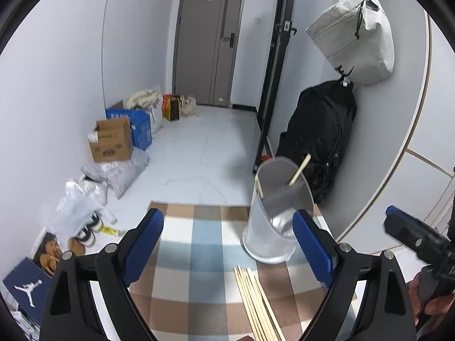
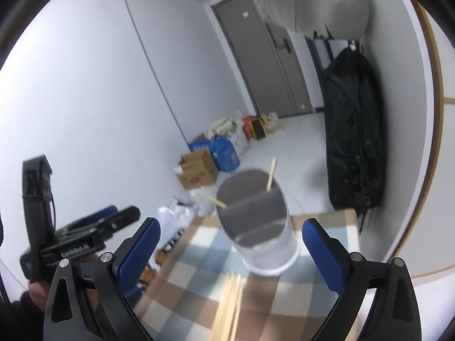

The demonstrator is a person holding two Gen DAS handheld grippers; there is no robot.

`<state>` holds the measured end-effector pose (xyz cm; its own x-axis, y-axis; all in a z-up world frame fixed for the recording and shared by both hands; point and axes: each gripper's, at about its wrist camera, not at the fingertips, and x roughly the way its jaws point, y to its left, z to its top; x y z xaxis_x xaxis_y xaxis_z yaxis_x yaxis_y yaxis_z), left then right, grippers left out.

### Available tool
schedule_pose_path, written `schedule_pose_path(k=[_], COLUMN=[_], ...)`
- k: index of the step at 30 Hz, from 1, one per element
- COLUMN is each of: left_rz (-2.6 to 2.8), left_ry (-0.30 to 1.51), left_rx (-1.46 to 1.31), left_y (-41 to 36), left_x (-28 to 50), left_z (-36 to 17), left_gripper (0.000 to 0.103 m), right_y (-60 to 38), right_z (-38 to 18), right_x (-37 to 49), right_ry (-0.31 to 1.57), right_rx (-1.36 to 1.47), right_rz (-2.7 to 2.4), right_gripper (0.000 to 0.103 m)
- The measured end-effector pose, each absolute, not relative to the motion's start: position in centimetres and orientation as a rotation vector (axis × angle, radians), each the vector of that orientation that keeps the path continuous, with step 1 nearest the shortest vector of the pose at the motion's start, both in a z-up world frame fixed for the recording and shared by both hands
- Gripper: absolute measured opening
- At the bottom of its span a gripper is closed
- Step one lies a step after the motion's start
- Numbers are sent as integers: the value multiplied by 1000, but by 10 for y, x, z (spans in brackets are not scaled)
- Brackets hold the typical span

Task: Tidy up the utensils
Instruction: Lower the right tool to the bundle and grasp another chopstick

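Here, bundle of wooden chopsticks [image 1: 257, 304] lay flat on checkered surface [image 1: 187, 244], just in front of clear holder [image 1: 277, 213]. Holder stood upright, grey divider inside, two chopsticks [image 1: 299, 170] leaning in it. Left gripper [image 1: 227, 251] wide open, nothing between jaws. Right gripper [image 2: 231, 255] likewise wide open, empty. Black backpack [image 1: 321, 133] against wall beyond holder.

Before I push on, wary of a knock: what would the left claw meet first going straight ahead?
Probably the clear utensil holder, just ahead on the checked cloth; depth is unclear. The open left claw holds nothing.
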<state>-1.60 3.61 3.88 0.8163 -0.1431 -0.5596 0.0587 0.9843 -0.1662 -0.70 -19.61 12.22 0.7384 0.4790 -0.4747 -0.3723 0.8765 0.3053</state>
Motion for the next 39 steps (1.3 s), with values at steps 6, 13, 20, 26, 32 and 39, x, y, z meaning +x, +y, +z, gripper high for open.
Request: schedule_pose_path(k=[6,13,20,26,32,39], left_rz=[-81,-21,-4,5,6,21], left_ry=[661,686,739,775,795,807], left_rx=[-186,-204,-320,-361,-383,-411], left_y=[50,73,104,116,123,130], left_x=[-12,-9,0,1,-1,-1], left_z=[9,-12,-20,-27,-30,-30], left_gripper=[89,89,89,89,89,89], right_y=[-169,-141,-124,-110,-99,-83], right_z=[77,18,-37,-57,-63,-62], right_x=[-5,15,45,54,57,59], right_ry=[739,956,1097,1144,1145,1129], right_rx=[98,6,-29,-72,-166,-280], right_rz=[495,455,394,372,342,310], right_gripper=[100,68,39,34,31,30])
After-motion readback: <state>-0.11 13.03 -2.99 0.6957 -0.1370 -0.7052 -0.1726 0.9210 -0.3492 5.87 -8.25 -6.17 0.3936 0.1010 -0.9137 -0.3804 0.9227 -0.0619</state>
